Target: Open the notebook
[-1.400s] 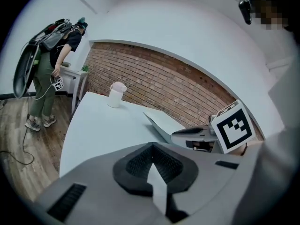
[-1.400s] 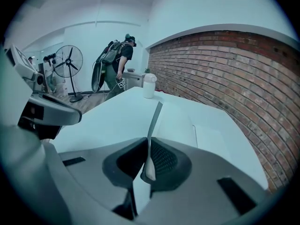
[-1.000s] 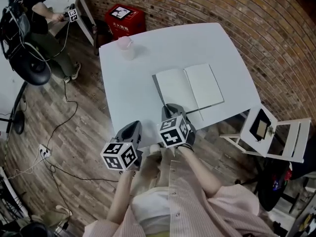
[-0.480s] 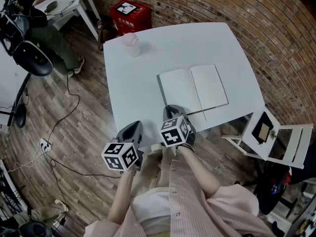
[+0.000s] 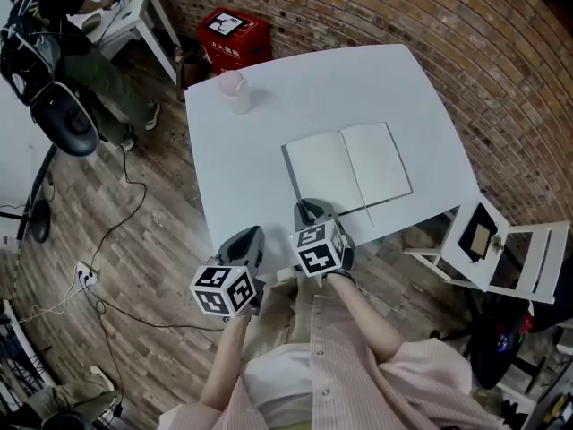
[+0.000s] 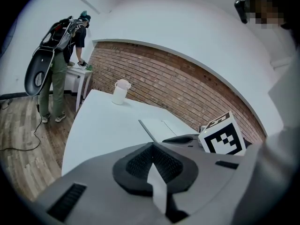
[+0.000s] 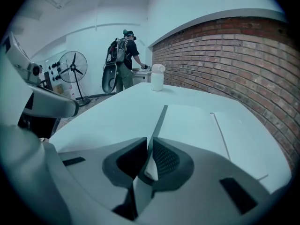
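The notebook lies open and flat on the white table, blank pages up, with its dark cover edge along the left side. My right gripper is shut and empty just in front of the notebook's near left corner, not touching it. The right gripper view looks along that cover edge past the shut right gripper. My left gripper is also shut and empty at the table's front edge, left of the right one. In the left gripper view the left gripper points toward the notebook further ahead.
A pale pink cup stands at the table's far left corner. A red box sits on the floor beyond it. A white folding stand stands right of the table. A person is at a desk far left. Brick wall lies behind.
Both grippers stay shut near the table's front edge and the notebook stays open. The head view has shifted slightly, and the person at the far desk has moved.
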A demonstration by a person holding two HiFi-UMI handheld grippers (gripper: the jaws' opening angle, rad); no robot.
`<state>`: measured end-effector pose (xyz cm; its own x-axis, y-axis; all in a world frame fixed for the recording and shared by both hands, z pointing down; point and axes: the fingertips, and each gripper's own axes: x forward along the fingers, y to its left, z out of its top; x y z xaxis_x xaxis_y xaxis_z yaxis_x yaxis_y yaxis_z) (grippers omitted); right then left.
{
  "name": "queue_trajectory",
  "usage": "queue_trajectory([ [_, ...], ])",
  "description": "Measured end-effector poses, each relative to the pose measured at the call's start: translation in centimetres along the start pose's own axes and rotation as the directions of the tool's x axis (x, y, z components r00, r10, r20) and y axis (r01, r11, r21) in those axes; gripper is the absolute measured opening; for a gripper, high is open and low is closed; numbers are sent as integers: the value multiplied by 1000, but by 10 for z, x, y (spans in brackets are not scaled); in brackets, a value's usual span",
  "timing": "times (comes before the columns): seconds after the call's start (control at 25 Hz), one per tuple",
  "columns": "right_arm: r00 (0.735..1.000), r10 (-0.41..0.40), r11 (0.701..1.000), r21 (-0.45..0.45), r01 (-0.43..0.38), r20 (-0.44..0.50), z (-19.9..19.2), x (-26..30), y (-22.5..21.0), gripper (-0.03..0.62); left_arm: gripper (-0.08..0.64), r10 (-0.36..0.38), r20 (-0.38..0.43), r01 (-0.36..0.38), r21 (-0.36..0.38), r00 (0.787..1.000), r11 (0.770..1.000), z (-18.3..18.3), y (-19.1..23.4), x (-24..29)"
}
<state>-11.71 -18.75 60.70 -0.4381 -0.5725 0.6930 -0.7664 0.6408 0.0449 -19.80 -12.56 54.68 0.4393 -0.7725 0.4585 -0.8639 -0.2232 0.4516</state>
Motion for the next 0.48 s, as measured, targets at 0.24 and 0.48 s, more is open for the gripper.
queue_trajectory([
  [0.24, 992, 61, 995, 71, -69, 109, 9, -12, -3, 26, -8, -39, 15, 38, 36, 999, 999, 6, -10, 8],
  [0.48, 964, 88, 983, 132, -124, 252, 26, -34, -13, 15, -8, -59, 64, 53, 85, 996, 995, 17, -13, 10],
])
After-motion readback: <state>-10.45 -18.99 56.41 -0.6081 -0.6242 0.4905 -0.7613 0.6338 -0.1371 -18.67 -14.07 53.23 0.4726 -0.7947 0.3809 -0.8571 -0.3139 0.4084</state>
